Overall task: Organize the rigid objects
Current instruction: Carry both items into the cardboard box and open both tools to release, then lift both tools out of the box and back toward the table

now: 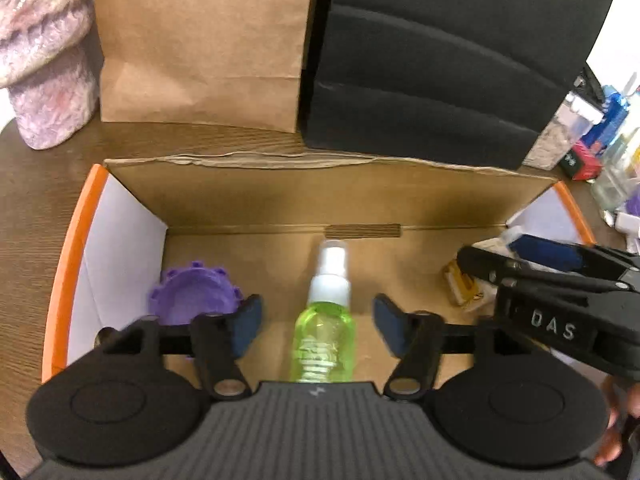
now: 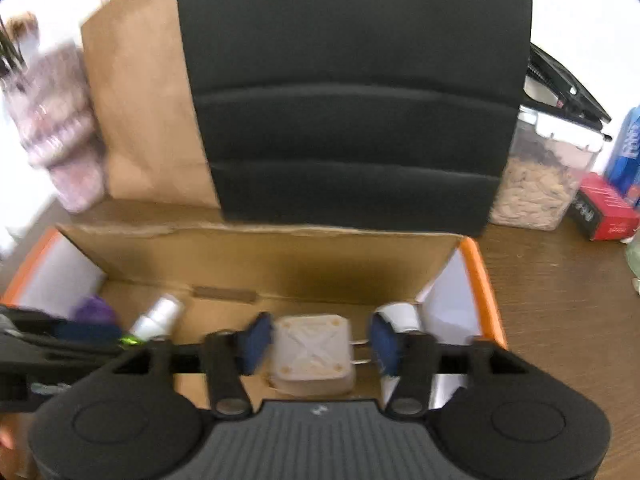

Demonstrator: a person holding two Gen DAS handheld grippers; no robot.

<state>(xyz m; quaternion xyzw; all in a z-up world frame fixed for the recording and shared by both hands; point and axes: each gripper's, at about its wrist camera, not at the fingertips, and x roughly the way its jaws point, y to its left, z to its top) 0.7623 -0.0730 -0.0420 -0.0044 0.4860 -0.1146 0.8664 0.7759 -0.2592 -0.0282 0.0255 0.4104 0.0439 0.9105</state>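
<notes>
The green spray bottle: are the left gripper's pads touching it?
Apart. Left wrist view shows bare box floor between the green spray bottle and each pad of the left gripper.

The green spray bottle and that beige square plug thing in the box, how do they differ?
The green spray bottle is long, see-through and lies on its side; the beige plug is squat, square, opaque and lies flat with its metal prongs pointing sideways. The bottle has a white nozzle; the plug's face shows an X pattern. Both rest on the floor of the cardboard box, each between open jaws.

At frame centre the left gripper stands open around a green spray bottle lying in the cardboard box, pads apart from it.
</notes>
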